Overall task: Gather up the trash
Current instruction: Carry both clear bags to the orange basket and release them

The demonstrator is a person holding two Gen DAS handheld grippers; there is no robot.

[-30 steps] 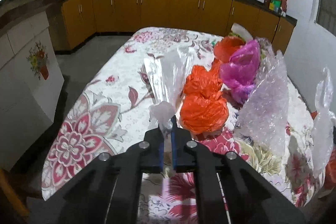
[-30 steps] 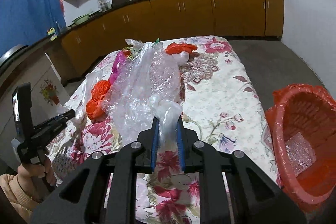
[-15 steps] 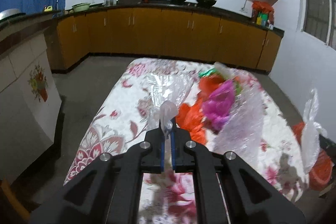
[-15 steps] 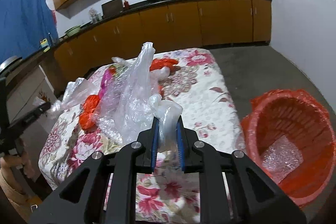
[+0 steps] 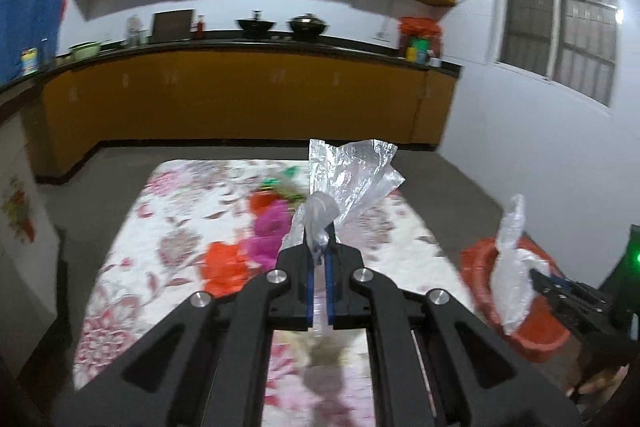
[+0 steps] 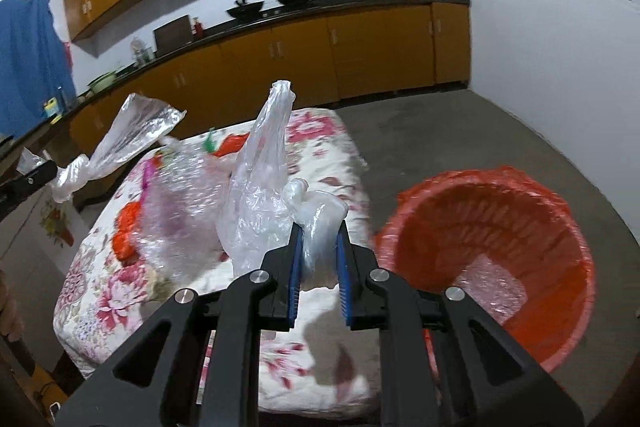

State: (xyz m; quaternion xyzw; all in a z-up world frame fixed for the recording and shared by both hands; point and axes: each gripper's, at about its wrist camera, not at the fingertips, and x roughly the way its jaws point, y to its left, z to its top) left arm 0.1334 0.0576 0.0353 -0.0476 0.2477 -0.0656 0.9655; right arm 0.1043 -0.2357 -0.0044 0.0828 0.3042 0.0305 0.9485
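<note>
My left gripper [image 5: 319,241] is shut on a clear crinkled plastic bag [image 5: 352,179], held up above the floral table [image 5: 168,227]. My right gripper [image 6: 318,239] is shut on another clear plastic bag [image 6: 264,195], held over the table's right edge, next to the red trash basket [image 6: 520,211]. The basket holds a piece of bubble wrap [image 6: 490,287]. The right gripper and its bag also show in the left wrist view [image 5: 508,267] over the basket [image 5: 476,263]. The left-held bag shows in the right wrist view [image 6: 132,135].
Orange bags [image 5: 224,263], a magenta bag [image 5: 272,227] and bubble wrap [image 6: 180,211] lie on the table. Orange cabinets [image 5: 240,99] with a dark counter run along the far wall. Grey floor [image 6: 460,139] lies beyond the basket.
Both grippers have lifted with their bags. The right one has swung toward the red basket; the left one has risen and its bag now hangs free of the table.
</note>
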